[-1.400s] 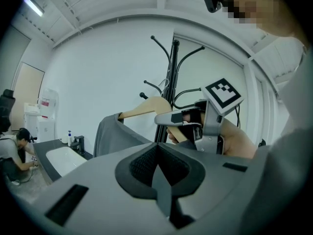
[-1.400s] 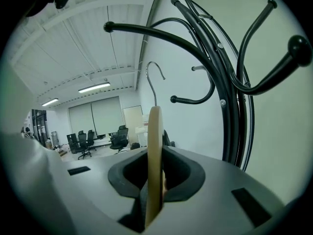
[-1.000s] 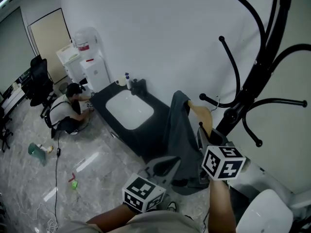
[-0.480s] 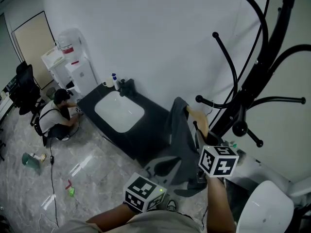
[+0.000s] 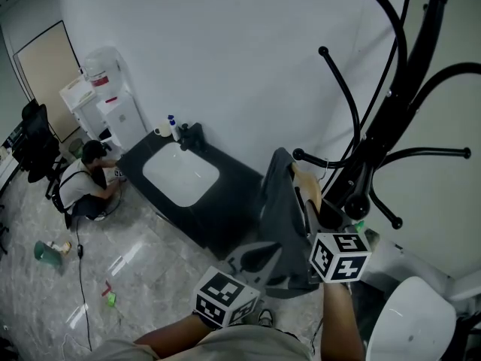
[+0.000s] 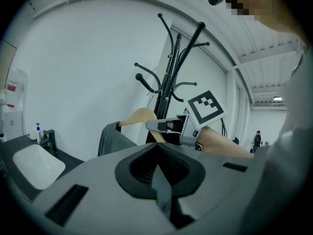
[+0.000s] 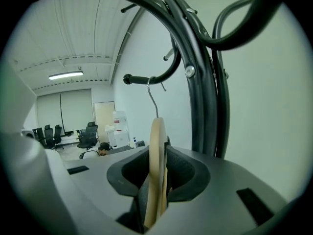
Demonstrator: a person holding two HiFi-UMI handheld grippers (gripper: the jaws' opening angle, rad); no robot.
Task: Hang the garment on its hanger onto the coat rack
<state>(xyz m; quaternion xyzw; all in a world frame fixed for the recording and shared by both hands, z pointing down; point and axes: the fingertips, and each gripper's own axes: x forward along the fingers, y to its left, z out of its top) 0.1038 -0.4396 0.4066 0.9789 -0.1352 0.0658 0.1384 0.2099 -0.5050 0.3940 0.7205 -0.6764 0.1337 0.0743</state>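
A grey garment [image 5: 276, 205] hangs on a wooden hanger [image 5: 307, 185] beside the black coat rack [image 5: 391, 104]. My right gripper [image 5: 310, 215] is shut on the hanger's wooden bar [image 7: 156, 165]. The hanger's wire hook [image 7: 153, 98] reaches up to a knob-ended rack arm [image 7: 146, 79]; whether it rests on that arm I cannot tell. My left gripper [image 5: 259, 258] is shut on a fold of the garment's grey cloth [image 6: 161, 192], low and to the left of the hanger. The left gripper view shows the hanger [image 6: 139, 116], the right gripper [image 6: 164, 126] and the rack [image 6: 171, 67] ahead.
A black counter [image 5: 233, 194] with a white sink [image 5: 180, 173] stands against the wall on the left. Beyond it are a water dispenser [image 5: 105, 104], a crouching person [image 5: 83, 190] and office chairs [image 5: 34, 138]. A white rounded object [image 5: 409, 322] sits at the bottom right.
The head view has swung slightly to the left. Both grippers keep their grip; the hanger stays close under the rack's lower arm, with little visible movement.
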